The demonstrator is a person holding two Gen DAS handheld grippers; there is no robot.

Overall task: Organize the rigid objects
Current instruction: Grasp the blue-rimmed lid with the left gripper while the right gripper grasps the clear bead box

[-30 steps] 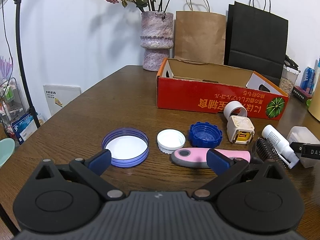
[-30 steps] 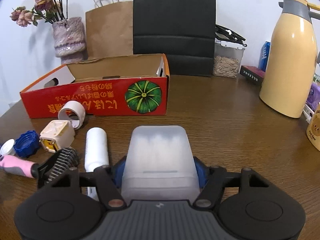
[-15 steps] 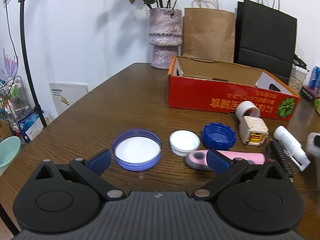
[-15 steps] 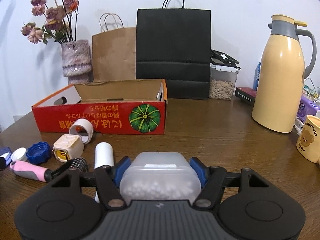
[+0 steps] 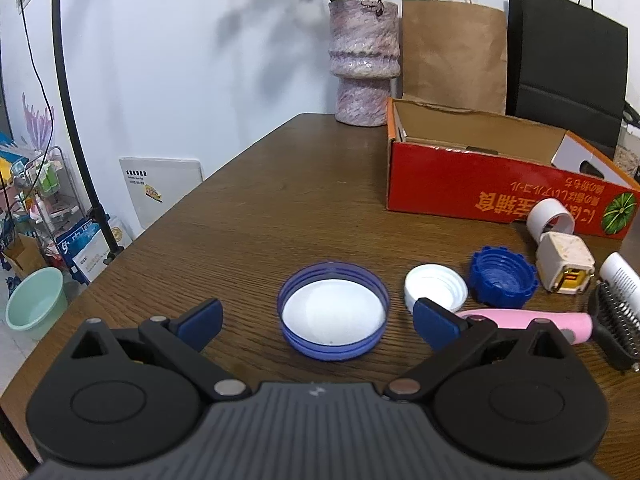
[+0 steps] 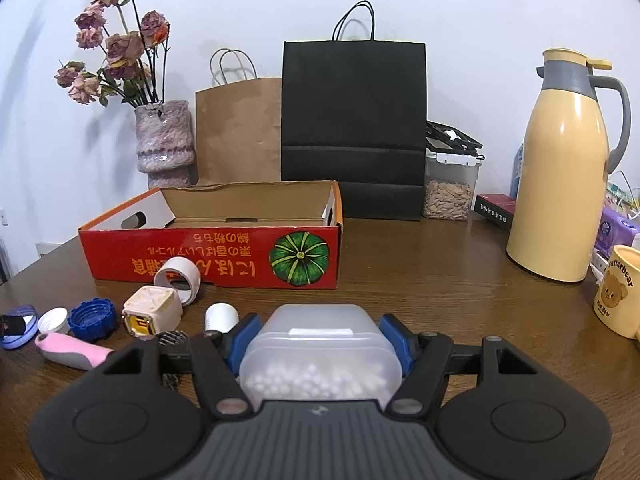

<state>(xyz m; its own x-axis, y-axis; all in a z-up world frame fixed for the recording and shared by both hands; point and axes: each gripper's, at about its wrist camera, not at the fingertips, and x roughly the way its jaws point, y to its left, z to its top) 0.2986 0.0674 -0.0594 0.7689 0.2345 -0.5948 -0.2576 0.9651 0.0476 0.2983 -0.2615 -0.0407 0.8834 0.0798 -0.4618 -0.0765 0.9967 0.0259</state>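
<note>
Counter: cardboard box at centre, vase and two paper bags behind it. Before the box, left to right: wide lid, small cap, ridged cap, plug adapter. Thermos jug stands far right.

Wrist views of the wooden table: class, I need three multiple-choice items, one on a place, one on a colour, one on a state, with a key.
1. Where does the small white screw cap lie?
A. Inside the red cardboard box
B. Between the wide purple-rimmed lid and the dark blue ridged cap
C. On the tall cream thermos jug

2. What colour is the brush's plastic handle?
A. Pink
B. Green
C. Black

3. What is the state of the right tongs?
A. Open and empty
B. Shut on the frosted translucent plastic container
C. Shut on a paper bag

Key: 1 B, since it sits on the table with the wide purple-rimmed lid on one side and the dark blue ridged cap on the other. 2 A, since the handle is pink with a grey end. 3 B, since the frosted translucent plastic container sits gripped between both blue pads.
</note>
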